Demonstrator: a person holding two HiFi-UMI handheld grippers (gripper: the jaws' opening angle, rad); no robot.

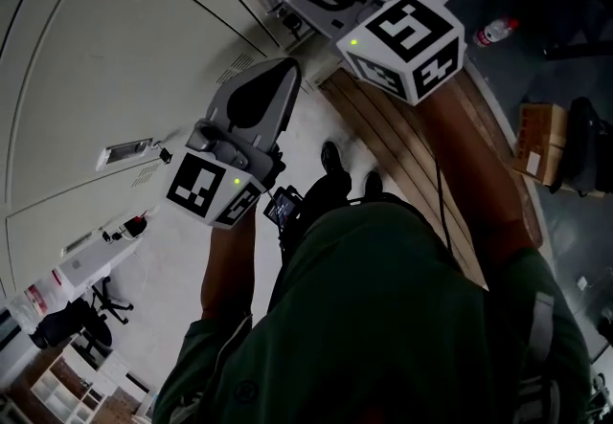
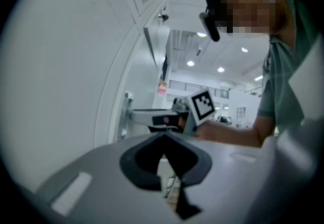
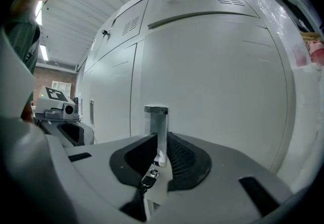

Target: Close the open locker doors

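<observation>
The right hand-held gripper [image 3: 158, 143] pinches the upright brushed-silver metal bar handle [image 3: 157, 126] between its ribbed black pads. The handle stands out from the pale grey metal locker door [image 3: 217, 91], close to that door's vertical edge. The left hand-held gripper [image 2: 164, 137] hangs beside it, pads pressed together on nothing and apart from the lockers.

Only part of the smooth, narrow bar lies between the pads, so a push off the line of the door's swing could probably slide them off or wrench the handle. A hard shove might slam the door and bounce it back ajar. The idle left hand-held gripper could knock a neighbouring panel.

I cannot tell how far this door stands open, because the gripper's grey body covers the seam beside the handle. No latch or hinge shows. In the head view the person's dark green shirt [image 1: 383, 317] blocks the lower lockers, so other open doors may lie out of frame.
</observation>
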